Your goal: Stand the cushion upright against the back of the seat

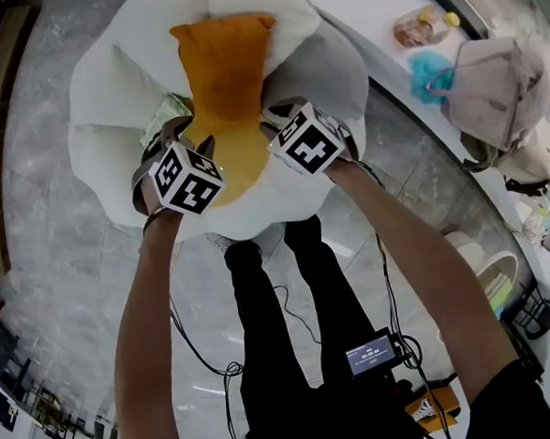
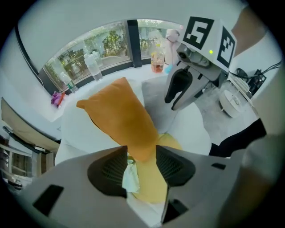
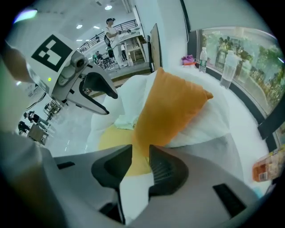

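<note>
The left claw (image 2: 141, 155) and right claw (image 3: 140, 149) each pinch a near corner of the orange cushion (image 1: 225, 67), which slants up over the white seat (image 1: 107, 94) (its lower edge lost under the claws from above); whether its top touches the seat's back, I can't tell.

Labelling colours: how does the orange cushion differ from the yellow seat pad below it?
The orange fabric cushion is darker, the yellow seat pad paler. The cushion is tilted up, pinched by the left tongs and right tongs; the pad lies flat. Both are unpatterned.
</note>
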